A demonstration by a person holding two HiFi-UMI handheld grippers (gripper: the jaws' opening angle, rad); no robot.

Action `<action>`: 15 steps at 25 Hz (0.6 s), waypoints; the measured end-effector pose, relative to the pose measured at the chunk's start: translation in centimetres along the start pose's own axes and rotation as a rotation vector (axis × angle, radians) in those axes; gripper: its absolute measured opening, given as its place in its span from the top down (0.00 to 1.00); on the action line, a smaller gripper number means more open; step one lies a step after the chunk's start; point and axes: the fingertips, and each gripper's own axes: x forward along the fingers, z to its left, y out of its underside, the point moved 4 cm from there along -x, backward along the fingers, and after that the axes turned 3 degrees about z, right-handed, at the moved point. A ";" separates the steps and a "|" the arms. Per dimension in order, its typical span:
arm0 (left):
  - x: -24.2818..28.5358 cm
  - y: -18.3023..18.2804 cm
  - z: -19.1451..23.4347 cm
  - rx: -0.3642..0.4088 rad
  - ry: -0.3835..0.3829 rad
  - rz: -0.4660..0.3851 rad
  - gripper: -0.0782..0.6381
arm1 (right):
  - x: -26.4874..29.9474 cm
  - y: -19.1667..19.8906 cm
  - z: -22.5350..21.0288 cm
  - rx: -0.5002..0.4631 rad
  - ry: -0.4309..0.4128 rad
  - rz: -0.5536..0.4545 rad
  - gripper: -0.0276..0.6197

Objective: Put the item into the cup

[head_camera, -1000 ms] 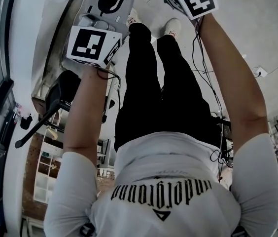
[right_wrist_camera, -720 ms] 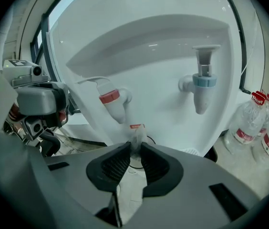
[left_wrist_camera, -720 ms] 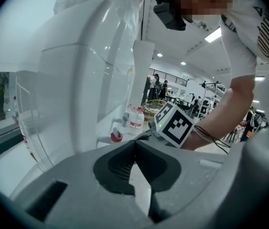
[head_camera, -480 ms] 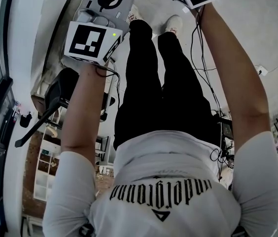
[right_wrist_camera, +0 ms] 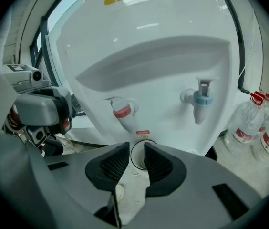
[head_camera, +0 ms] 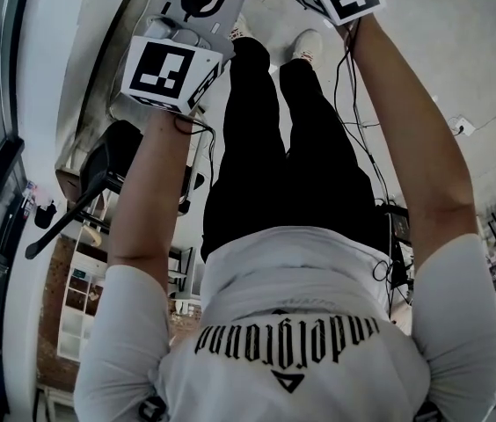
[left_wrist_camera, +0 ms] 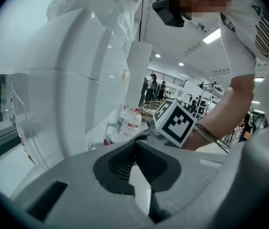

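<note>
Left gripper (left_wrist_camera: 135, 144) is clenched, its 2 dark pads meeting at the tips with nothing between them, while the right gripper (right_wrist_camera: 137, 149) is released, its jaws standing a narrow gap apart and holding nothing. Both point at a white water dispenser (right_wrist_camera: 163, 56), which fills most of the right gripper view and rises at the left of the left gripper view. The person holding the tools wears a white T-shirt (head_camera: 301, 323), black trousers (head_camera: 292, 148) and white shoes (head_camera: 305, 47), and stretches both bare forearms forward in the head view. Clear water bottles (right_wrist_camera: 243, 128) with red caps stand on the floor just beside the dispenser, at the right of the right gripper view. A marker cube (head_camera: 164, 73) sits on the left gripper above the person's left wrist, and a second marker cube (left_wrist_camera: 177, 123) on the right gripper shows beyond the left gripper's closed jaws. On the dispenser's front, 2 taps hang side by side under its overhang: a red tap (right_wrist_camera: 121, 112) on the left and a blue tap (right_wrist_camera: 202, 101) on the right. Below the red tap, a round dark-rimmed ring (right_wrist_camera: 143, 155) shows in the gap between the right gripper's jaws, partly hidden by them. Whether it is the cup cannot be told, and no view shows the item clearly.
</note>
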 end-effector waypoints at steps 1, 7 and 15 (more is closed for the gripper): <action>-0.2 -0.3 -0.2 0.002 0.001 0.000 0.87 | -0.2 -0.1 0.0 -0.002 0.004 0.001 0.85; -1.4 -3.3 -1.8 0.008 0.003 -0.019 0.87 | -3.6 -1.8 1.1 -0.027 0.036 -0.012 0.85; -3.9 -7.3 -3.7 -0.003 -0.035 -0.035 0.87 | -10.3 -5.1 3.6 -0.036 0.064 -0.058 0.86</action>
